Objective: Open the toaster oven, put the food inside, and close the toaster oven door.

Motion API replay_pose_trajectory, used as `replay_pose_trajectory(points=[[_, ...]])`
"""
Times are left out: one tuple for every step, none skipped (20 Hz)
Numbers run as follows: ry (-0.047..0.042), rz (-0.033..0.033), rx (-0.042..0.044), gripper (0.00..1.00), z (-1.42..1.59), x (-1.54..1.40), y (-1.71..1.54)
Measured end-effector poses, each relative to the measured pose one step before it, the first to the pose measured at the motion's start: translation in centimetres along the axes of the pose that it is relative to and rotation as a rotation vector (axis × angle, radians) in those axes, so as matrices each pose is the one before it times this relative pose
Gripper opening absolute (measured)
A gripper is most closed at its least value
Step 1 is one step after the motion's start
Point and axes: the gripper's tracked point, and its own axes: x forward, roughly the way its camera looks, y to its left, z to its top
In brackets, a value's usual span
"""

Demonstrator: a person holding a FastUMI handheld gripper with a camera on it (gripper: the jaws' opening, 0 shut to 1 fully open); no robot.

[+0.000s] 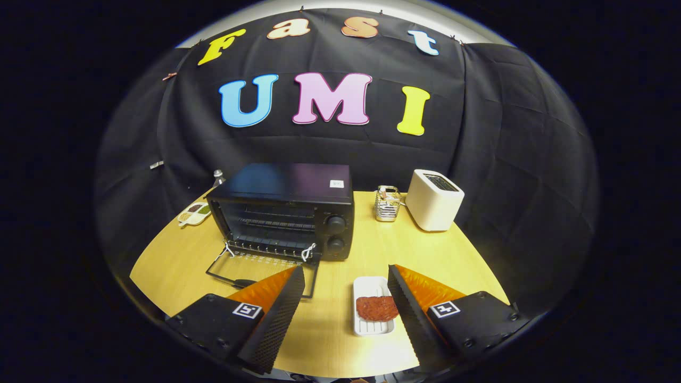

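A black toaster oven stands on the wooden table, its glass door folded down flat toward me and the racks inside exposed. A reddish-brown flat patty lies on a small white tray just inside my right finger. My gripper is open, its fingers wide apart above the table's near edge, nothing between the pads. The left finger overlaps the front edge of the lowered door.
A white pop-up toaster stands at the back right. A small wire basket sits between it and the oven. A white divided dish with bits of food and a shaker lie left of the oven.
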Motion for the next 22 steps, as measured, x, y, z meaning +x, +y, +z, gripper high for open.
replay_pose_trajectory(points=[[0.00630,-0.00379,0.00038,0.98,0.198,0.247,-1.074],[0.01045,-0.00377,0.00347,0.98,-0.018,0.312,-1.104],[0.01422,0.00782,0.01011,0.98,-0.134,0.390,-0.790],[0.01914,0.00901,0.01346,0.98,-0.321,0.356,-0.653],[0.01892,0.00926,0.01233,0.98,-0.293,0.451,-0.707],[0.01959,0.02015,0.01529,0.98,-0.317,0.431,-0.566],[0.01857,0.02357,0.01734,0.98,-0.209,0.478,-0.345],[0.01913,0.03190,0.01950,0.98,-0.240,0.535,-0.356],[0.02134,0.02254,0.02017,0.98,-0.421,0.528,-0.502],[0.02832,0.02073,0.02335,0.98,-0.513,0.703,-0.616],[0.02355,0.01403,0.02360,0.99,-0.511,0.838,-0.748],[0.02427,0.01525,0.02159,0.99,-0.644,0.543,-0.599],[0.02347,0.01233,0.01932,0.99,-0.510,0.573,-0.683],[0.02642,0.01362,0.01600,0.99,-0.630,0.641,-0.633],[0.03104,0.01551,0.01161,0.99,-0.652,0.519,-0.551],[0.03246,0.01535,0.00901,0.99,-0.849,0.512,-0.482],[0.03026,0.01490,0.01073,0.99,-0.725,0.523,-0.578],[0.02503,0.01988,0.01053,0.99,-0.682,0.457,-0.354],[0.02059,0.02055,0.00990,0.99,-0.583,0.472,-0.339],[0.01733,0.01932,0.00957,0.99,-0.545,0.391,-0.410],[0.01909,0.01869,0.00708,0.99,-0.467,0.441,-0.310],[0.03018,0.00579,0.00645,0.97,-0.541,0.317,-0.635]])
